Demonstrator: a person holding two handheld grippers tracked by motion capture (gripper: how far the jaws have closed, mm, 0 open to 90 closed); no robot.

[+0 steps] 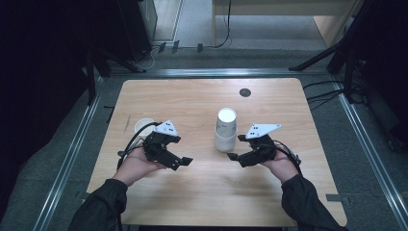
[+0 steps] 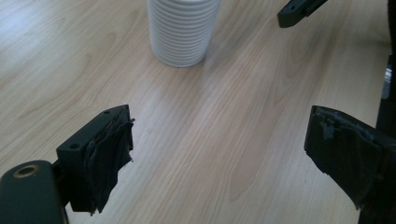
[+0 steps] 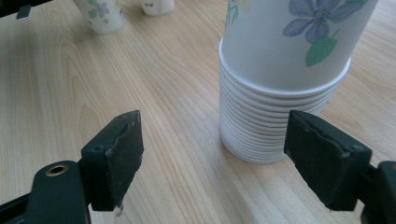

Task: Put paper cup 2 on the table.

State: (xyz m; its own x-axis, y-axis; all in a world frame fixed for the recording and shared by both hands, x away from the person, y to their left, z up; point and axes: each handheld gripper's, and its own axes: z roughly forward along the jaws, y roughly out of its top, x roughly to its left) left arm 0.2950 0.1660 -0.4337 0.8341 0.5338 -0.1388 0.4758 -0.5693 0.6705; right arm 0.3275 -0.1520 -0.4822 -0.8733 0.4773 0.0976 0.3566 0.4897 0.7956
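A tall stack of white paper cups (image 1: 225, 130) stands upright near the middle of the wooden table (image 1: 202, 192). Its top cup carries a blue flower print (image 3: 280, 51). My left gripper (image 1: 182, 162) lies low to the left of the stack and points toward it, jaws wide apart with bare wood between them (image 2: 219, 149). The ribbed stack (image 2: 182, 32) is some way ahead of it. My right gripper (image 1: 235, 150) is at the stack's lower right, open (image 3: 215, 158), with the stack's base just beyond its right jaw and not gripped.
A single flowered cup (image 1: 143, 126) stands at the table's left, behind my left hand. The right gripper view has two such cups (image 3: 105, 14) (image 3: 159, 5) at the far side. A dark round spot (image 1: 245, 92) marks the far tabletop. Metal rails frame the table.
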